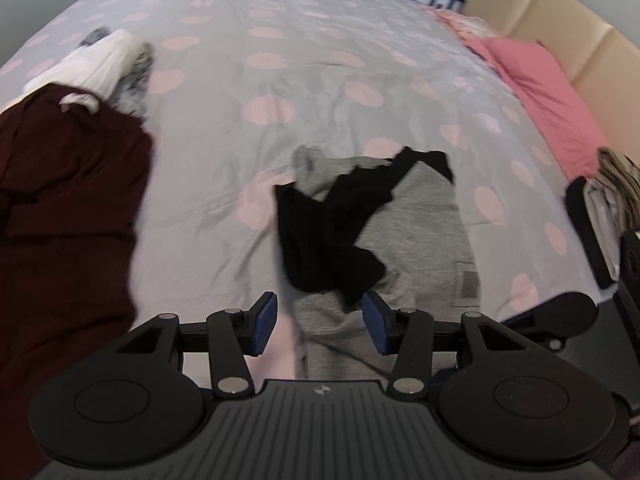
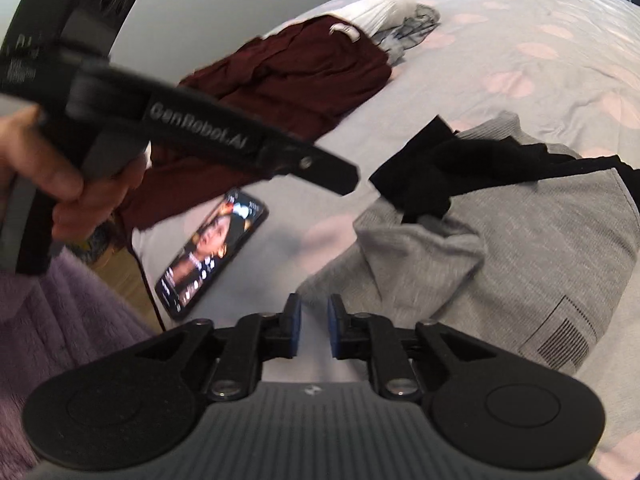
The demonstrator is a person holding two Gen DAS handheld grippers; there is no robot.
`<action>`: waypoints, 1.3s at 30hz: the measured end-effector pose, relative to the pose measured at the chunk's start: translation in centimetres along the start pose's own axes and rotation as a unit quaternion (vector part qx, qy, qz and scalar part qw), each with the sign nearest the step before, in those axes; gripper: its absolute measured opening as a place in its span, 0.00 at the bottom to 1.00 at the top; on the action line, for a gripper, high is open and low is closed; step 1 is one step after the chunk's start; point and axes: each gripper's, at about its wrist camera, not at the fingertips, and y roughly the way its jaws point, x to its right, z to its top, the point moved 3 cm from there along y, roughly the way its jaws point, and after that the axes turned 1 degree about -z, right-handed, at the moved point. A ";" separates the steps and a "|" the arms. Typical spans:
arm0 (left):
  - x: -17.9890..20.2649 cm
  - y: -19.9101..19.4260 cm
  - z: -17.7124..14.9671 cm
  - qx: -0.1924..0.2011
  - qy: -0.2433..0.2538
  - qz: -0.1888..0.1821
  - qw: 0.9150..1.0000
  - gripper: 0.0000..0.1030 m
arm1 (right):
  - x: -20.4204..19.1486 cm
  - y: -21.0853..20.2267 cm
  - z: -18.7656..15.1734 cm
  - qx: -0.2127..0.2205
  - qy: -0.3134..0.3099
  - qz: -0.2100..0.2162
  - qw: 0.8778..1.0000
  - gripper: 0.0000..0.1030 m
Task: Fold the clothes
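A grey sweater [image 1: 424, 232] lies crumpled on the bed [image 1: 320, 60], with a black garment [image 1: 328, 232] draped across it. Both show in the right wrist view, the sweater [image 2: 500, 264] and the black garment [image 2: 460, 168]. My left gripper [image 1: 319, 322] is open and empty, just above the sweater's near edge. My right gripper [image 2: 314, 330] has its jaws a narrow gap apart with nothing between them, above the sweater's near-left edge. The left gripper also crosses the upper left of the right wrist view [image 2: 336, 172], held by a hand.
A maroon garment [image 1: 68, 208] and a white ribbed garment [image 1: 104, 60] lie at the left. A phone [image 2: 212, 252] with a lit screen lies on the bed. A pink pillow [image 1: 548, 92] and stacked clothes [image 1: 608, 200] are at the right by the headboard.
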 end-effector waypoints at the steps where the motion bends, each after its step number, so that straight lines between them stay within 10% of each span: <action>1: 0.4 0.3 -0.1 0.000 0.009 -0.003 1.000 0.46 | 0.1 0.0 -0.2 -0.005 -0.001 -0.008 1.000 0.24; 12: 4.1 4.2 -0.3 -0.007 0.081 -0.021 0.996 0.47 | 4.1 -2.2 -2.0 -0.008 0.071 -0.063 0.995 0.37; 16: 4.1 4.9 -0.7 -0.026 0.087 -0.026 0.996 0.13 | 5.0 -2.9 -2.7 -0.005 0.078 -0.073 0.994 0.38; 19: 3.4 4.2 -1.3 -0.040 0.071 -0.042 0.996 0.06 | 5.6 -3.2 -3.3 -0.013 0.073 -0.090 0.993 0.44; 33: -1.4 1.9 -6.2 -0.085 -0.012 -0.044 0.995 0.08 | 7.4 -4.4 -6.7 -0.031 0.070 -0.120 0.990 0.48; 39: -1.5 0.8 -6.6 -0.073 -0.007 -0.035 0.997 0.31 | 6.1 -5.0 -7.9 -0.014 0.009 -0.147 0.989 0.49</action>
